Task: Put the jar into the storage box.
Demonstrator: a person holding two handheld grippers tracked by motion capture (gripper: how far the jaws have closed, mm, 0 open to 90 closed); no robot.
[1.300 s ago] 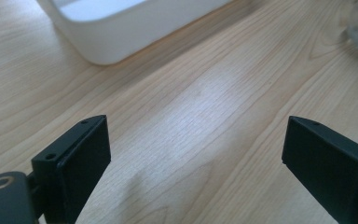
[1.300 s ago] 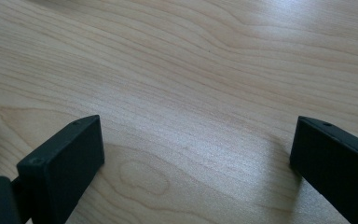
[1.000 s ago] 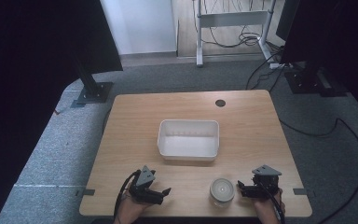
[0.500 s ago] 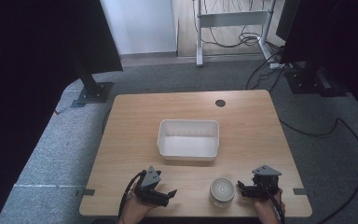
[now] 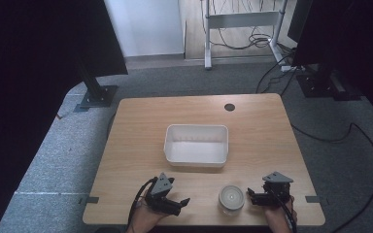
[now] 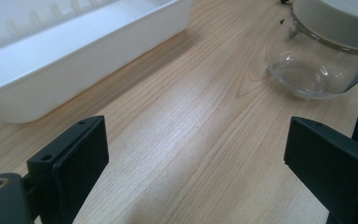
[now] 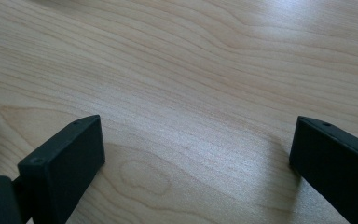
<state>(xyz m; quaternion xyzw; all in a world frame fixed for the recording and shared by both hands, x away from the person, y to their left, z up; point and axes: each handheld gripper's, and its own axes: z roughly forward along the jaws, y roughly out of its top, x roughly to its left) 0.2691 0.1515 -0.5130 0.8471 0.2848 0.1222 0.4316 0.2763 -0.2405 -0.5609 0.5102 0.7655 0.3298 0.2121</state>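
Glass jar [image 5: 231, 198] with white lid stood upright near front edge of wooden table [image 5: 252, 126], between both grippers, untouched. Left gripper [image 5: 177, 205] lay to jar's left, jaws spread wide, nothing held, pointed toward jar [image 6: 321, 51]. Right gripper [image 5: 253, 197] sat just beside jar's right, jaws wide apart, empty, over bare wood. White tray [image 5: 196, 144] observed behind jar, mid-table, apart.

no readable text, labels, brands, numbers or signs anywhere
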